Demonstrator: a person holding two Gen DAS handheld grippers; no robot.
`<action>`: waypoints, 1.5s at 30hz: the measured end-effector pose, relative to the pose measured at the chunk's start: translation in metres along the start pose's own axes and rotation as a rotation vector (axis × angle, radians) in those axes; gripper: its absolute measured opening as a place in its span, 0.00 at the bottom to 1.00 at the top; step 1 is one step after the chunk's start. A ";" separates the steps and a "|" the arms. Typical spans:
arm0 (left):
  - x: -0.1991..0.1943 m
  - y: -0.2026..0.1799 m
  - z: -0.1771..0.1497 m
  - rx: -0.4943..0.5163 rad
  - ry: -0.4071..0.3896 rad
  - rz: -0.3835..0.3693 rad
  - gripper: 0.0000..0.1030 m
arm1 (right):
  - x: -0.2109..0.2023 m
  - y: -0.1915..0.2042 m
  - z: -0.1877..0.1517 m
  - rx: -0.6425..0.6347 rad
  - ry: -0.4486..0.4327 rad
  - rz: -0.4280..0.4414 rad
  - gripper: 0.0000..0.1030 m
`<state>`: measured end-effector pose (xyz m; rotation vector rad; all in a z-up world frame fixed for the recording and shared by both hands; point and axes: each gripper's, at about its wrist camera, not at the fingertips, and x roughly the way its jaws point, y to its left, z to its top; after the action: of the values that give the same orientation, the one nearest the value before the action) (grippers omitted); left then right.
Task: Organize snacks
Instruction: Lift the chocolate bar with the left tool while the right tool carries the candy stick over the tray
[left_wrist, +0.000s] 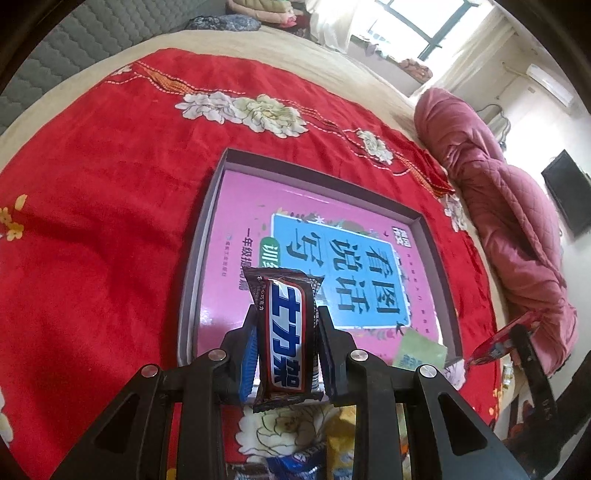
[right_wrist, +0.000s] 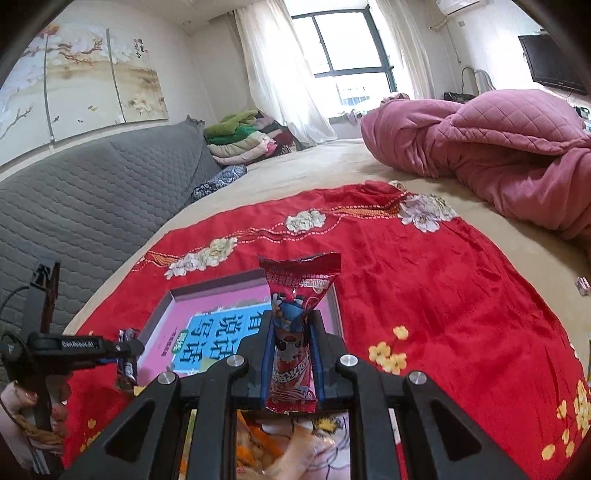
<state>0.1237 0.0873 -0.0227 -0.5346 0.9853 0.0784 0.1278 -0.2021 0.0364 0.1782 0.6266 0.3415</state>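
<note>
We've got both claws clamped: left claw (left_wrist: 286, 334) on chocolate bar (left_wrist: 286, 328), right claw (right_wrist: 293, 354) on red snack packet (right_wrist: 295, 332). Risk: simultaneous drops collide over the tray (left_wrist: 207, 236).

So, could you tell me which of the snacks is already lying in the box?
Only the pale green packet, flat in the box's near right corner. The dark chocolate bar and the red packet are each gripped in jaws.

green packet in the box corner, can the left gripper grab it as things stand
Probably not: the left gripper is shut on a chocolate bar. The green packet itself lies uncovered in the box.
</note>
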 end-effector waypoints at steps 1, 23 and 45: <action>0.002 0.001 0.000 -0.001 0.002 0.004 0.29 | 0.001 0.001 0.001 -0.003 -0.001 0.001 0.17; 0.020 0.005 -0.001 -0.005 0.025 0.037 0.28 | 0.047 0.001 -0.016 -0.034 0.119 -0.042 0.17; 0.027 0.009 -0.003 -0.016 0.047 0.045 0.28 | 0.076 -0.001 -0.025 -0.045 0.173 -0.044 0.17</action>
<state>0.1340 0.0892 -0.0498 -0.5304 1.0436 0.1147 0.1709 -0.1734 -0.0248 0.0917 0.7921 0.3308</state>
